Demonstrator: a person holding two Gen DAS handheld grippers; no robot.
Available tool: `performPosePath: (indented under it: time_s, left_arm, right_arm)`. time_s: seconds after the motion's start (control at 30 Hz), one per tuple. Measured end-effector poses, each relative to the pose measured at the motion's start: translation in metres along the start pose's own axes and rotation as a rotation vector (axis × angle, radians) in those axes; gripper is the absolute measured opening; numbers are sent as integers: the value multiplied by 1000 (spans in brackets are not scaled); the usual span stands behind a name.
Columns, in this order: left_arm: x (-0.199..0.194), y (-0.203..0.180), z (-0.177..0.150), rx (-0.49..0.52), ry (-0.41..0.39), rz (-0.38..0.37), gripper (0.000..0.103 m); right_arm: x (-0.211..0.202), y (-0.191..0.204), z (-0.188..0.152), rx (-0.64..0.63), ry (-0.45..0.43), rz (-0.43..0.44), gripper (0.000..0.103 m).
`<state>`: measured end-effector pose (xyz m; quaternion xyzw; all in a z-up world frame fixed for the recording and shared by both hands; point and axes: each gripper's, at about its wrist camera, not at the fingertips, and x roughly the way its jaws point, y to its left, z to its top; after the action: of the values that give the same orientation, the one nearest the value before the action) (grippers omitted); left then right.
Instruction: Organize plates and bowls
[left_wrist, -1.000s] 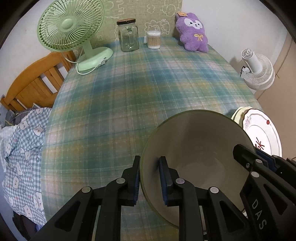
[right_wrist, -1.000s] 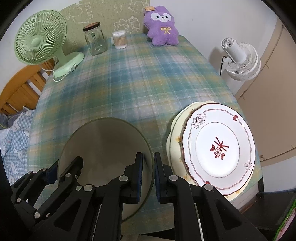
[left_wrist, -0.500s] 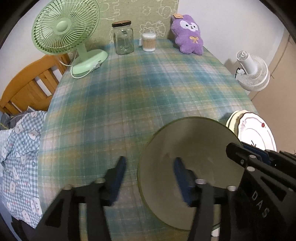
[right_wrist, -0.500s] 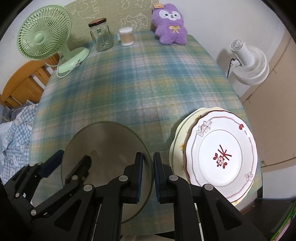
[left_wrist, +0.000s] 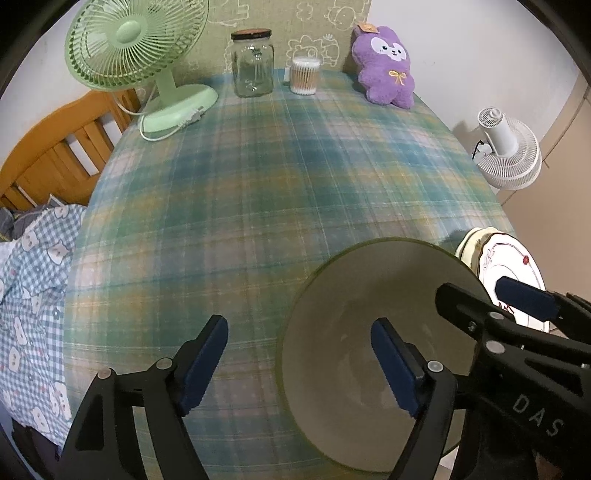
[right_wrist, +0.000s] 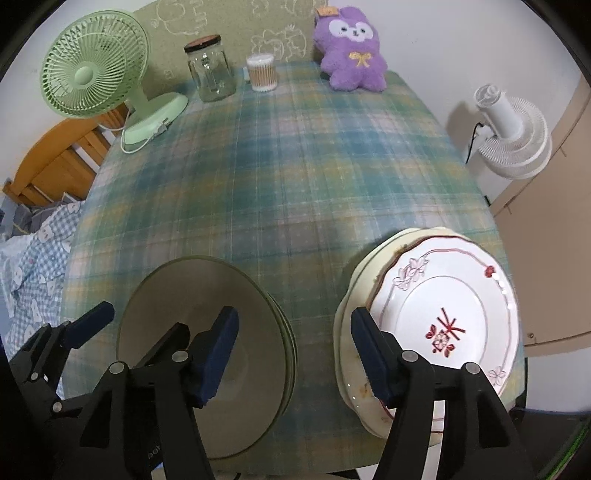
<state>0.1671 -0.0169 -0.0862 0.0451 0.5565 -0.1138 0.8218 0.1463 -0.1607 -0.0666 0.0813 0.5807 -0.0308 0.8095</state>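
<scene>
- Plaid green-and-blue tablecloth (left_wrist: 280, 184) is carrying the olive-green ceramic bowl (right_wrist: 255, 354) near its front edge.
- Left gripper (left_wrist: 301, 363) is opening, straddling the bowl's left rim, pads clear.
- Right gripper (right_wrist: 295, 352) is opening over the right rim.
- Two stacked white plates (right_wrist: 454, 317) are lying just beside the bowl.

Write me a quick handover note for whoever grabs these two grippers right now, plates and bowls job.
Left gripper: jaws opening, straddling the left rim of the green bowl, pads clear of it.
Right gripper: jaws opening, straddling the bowl's right rim, nothing pinched.
The bowl sits on the plaid tablecloth, seemingly nested on other bowls.
The plate stack, floral plate on top, lies right of the bowls.
Done: bowl released, plates stacked.
Left: withdraw both grippers; nothing else loose in view.
</scene>
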Motion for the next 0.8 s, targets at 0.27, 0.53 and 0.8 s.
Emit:
performPosePath:
  time_s: [0.27, 0.53, 0.8]
  left_arm:
    - [16, -3, 1, -30, 31, -9, 82]
    - [26, -2, -6, -64, 52, 2, 79]
    - [27, -5, -15, -47, 54, 2, 68]
  right_arm:
    - [19, -6, 1, 16, 32, 50, 67]
    - [38, -7, -2, 28, 75, 115, 63]
    - [47, -4, -10, 34, 112, 171, 51]
